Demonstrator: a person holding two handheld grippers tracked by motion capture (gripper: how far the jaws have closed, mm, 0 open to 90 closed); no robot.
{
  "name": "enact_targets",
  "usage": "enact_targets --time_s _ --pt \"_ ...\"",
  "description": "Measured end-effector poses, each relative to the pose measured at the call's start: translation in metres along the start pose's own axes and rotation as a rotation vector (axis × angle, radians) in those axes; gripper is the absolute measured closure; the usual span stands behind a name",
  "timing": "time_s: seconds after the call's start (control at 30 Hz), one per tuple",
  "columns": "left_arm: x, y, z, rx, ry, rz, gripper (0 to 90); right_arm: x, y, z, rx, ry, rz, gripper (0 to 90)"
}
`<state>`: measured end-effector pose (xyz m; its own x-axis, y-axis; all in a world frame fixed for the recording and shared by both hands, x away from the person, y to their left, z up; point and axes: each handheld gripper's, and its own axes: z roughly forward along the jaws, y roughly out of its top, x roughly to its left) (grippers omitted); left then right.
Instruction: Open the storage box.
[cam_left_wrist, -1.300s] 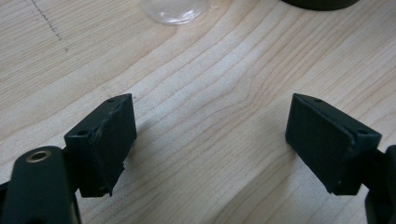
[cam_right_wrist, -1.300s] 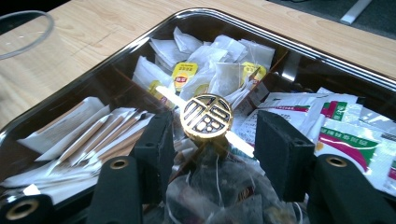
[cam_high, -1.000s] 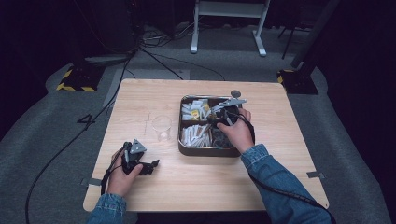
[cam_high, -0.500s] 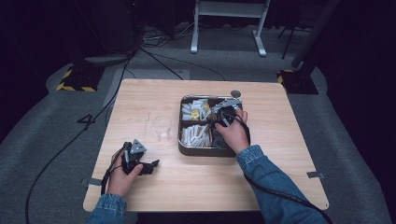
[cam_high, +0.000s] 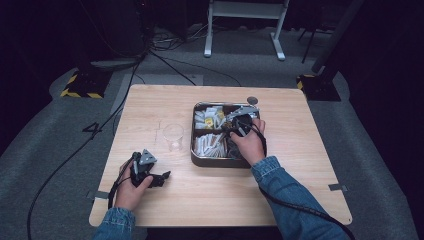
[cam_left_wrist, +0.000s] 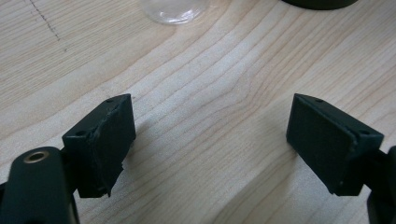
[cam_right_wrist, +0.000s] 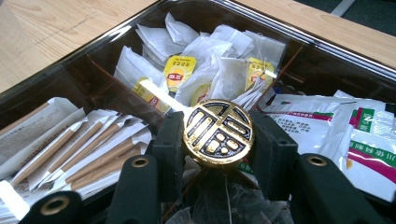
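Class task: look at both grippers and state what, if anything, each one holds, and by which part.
The right gripper grips a round gold ornamental knob by its opposite edges, over the tray. The left gripper is open over bare table, holding nothing.

Table (cam_high: 150, 107): pale wood, matt, visible grain. Tray (cam_high: 216, 161): dark metal, glossy rim. Knob (cam_right_wrist: 218, 132): polished gold-toned metal with black inlay. Sachets (cam_right_wrist: 77, 144): matt white paper. Glass (cam_high: 173, 136): clear and smooth. Left gripper (cam_left_wrist: 210, 140) pads: matt black, slightly rough at the edges. Sleeve (cam_high: 285, 195): blue denim cloth.

Overhead table (cam_high: 150, 110) view; two close claw-mounted views
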<state>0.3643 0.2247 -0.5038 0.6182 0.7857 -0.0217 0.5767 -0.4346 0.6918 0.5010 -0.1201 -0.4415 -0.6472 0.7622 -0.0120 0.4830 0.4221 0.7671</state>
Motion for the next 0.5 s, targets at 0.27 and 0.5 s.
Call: enact_targets --time_s 0.27,0.5 --pt "0.000 0.000 0.000 0.001 -0.001 0.002 16.1 0.001 0.002 -0.004 -0.016 -0.012 -0.030 59.0" --pt "0.000 0.000 0.000 0.002 -0.001 0.001 16.1 0.000 0.013 -0.021 -0.060 -0.008 -0.030 59.0"
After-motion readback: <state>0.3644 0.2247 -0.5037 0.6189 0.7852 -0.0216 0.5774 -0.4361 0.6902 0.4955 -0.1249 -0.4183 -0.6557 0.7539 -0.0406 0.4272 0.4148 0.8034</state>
